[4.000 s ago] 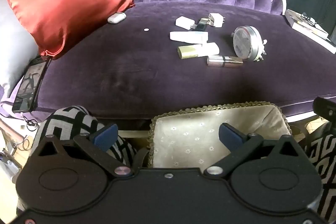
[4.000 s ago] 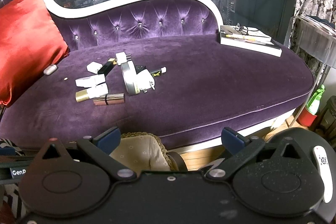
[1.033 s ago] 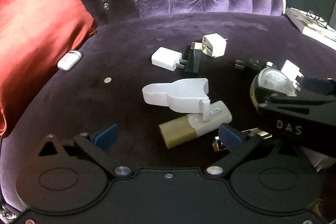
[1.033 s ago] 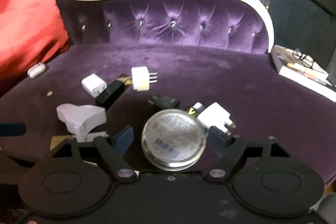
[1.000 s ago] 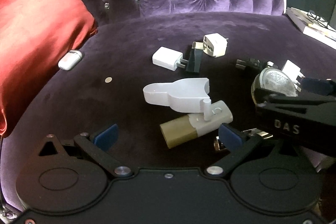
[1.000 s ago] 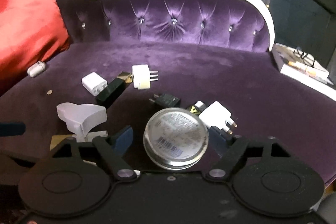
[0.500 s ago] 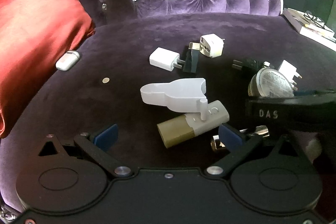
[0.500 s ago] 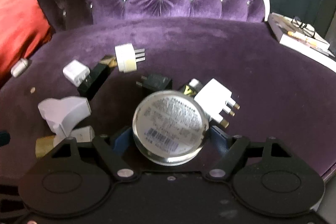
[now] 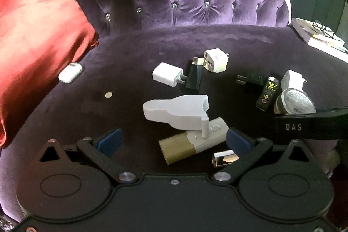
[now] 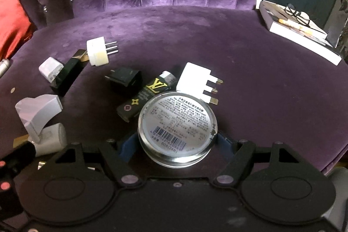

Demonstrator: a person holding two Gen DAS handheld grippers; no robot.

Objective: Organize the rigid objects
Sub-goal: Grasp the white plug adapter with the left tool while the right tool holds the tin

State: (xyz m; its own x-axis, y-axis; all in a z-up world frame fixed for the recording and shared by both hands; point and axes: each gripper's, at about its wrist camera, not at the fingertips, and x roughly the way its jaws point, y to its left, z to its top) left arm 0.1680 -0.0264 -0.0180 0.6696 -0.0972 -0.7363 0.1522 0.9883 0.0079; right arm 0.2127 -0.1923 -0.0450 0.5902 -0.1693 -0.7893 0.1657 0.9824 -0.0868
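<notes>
The round tin (image 10: pixel 177 131) sits label-up on the purple sofa (image 10: pixel 250 84), right between the blue pads of the right gripper (image 10: pixel 177 142). The pads flank its rim on either side; whether they press on it, I cannot tell. Just beyond the tin, touching its far edge, lies a black tube (image 10: pixel 144 99) with gold lettering, and a white three-pin plug (image 10: pixel 195 79) is just right of that. A black adapter (image 10: pixel 125 79) lies left of the tube. Farther left, a white round plug (image 10: pixel 97 53) points its pins right, beside a black bar (image 10: pixel 66 76) and a small white charger (image 10: pixel 50 69).

Over to the left gripper (image 9: pixel 173 141): jaws wide, nothing between the pads, hovering over the near cluster. A white bottle-shaped piece (image 9: pixel 178 110) rests on a gold-and-white tube (image 9: pixel 191 144), and a chrome cap (image 9: pixel 225 158) is just beside the right pad. A coin (image 9: pixel 108 95) and a white earbud case (image 9: pixel 70 75) lie off to the left by the red cushion (image 9: pixel 37 36). Far right, glasses (image 10: pixel 296 13) rest on a book (image 10: pixel 298 33).
</notes>
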